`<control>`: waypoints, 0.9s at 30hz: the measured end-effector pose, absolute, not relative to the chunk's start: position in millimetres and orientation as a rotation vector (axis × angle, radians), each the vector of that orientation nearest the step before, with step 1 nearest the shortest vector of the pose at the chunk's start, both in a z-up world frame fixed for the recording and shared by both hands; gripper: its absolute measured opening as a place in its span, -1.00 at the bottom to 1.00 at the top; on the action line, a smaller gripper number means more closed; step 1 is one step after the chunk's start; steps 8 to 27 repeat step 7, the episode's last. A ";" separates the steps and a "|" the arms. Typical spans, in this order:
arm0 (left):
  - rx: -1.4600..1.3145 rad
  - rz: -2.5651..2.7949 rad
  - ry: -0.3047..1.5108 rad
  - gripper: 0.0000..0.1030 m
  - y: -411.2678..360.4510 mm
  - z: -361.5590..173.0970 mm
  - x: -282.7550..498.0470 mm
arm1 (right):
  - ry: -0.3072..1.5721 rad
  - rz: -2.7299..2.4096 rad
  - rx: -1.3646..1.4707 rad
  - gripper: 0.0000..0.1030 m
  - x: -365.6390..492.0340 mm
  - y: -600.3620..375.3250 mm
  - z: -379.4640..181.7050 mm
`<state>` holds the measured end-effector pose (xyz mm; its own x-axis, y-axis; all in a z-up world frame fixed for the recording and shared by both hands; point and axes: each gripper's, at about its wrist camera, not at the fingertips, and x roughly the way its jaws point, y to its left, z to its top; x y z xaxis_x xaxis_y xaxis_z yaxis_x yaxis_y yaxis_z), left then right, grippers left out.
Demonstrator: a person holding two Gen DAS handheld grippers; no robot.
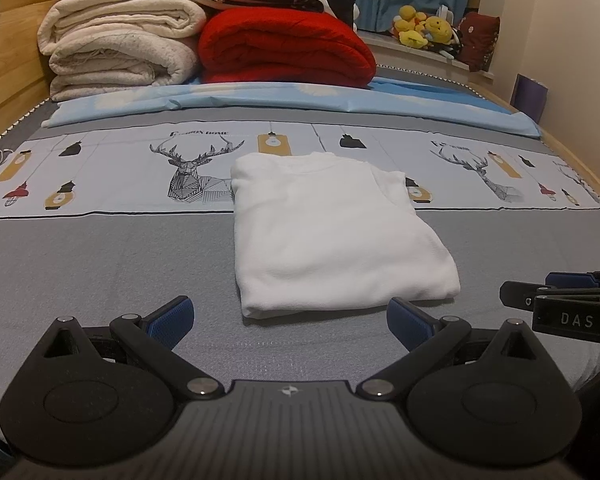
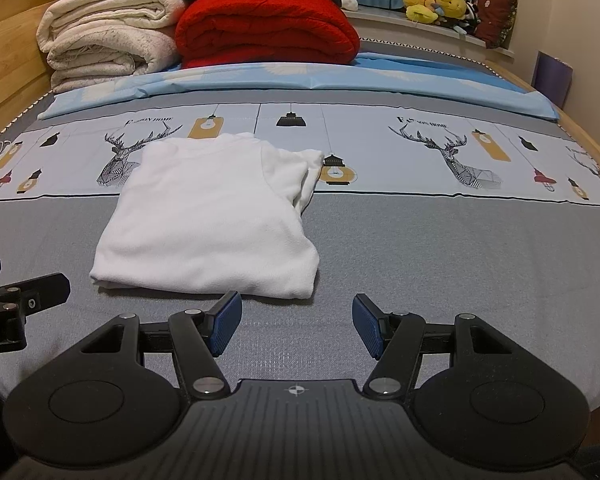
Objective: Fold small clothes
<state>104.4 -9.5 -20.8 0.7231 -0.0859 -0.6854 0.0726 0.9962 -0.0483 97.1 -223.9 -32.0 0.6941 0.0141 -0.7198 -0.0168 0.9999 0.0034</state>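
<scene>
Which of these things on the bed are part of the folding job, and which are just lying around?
Part of the job:
white garment, already folded
left claw, open
right claw, open

Just lying about:
red blanket
cream blankets
plush toys
blue sheet

1. The left wrist camera is sitting just behind the black left gripper with blue pads, looking forward and downward along the grey printed bed sheet from low and close

2. The right wrist camera is looking the same way from behind the black right gripper with blue pads, slightly further right

3. Both views are sharing the folded white garment, the red folded blanket and each other's gripper at the frame edge
</scene>
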 end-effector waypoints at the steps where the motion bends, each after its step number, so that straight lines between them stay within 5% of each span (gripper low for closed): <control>1: -0.017 -0.088 0.757 0.99 -10.0 -20.7 104.5 | 0.804 0.017 -0.003 0.22 97.0 -223.8 -32.0; 27: -0.014 -0.100 0.754 0.99 -11.1 -20.6 104.6 | 0.805 0.019 -0.004 0.22 96.8 -224.2 -32.6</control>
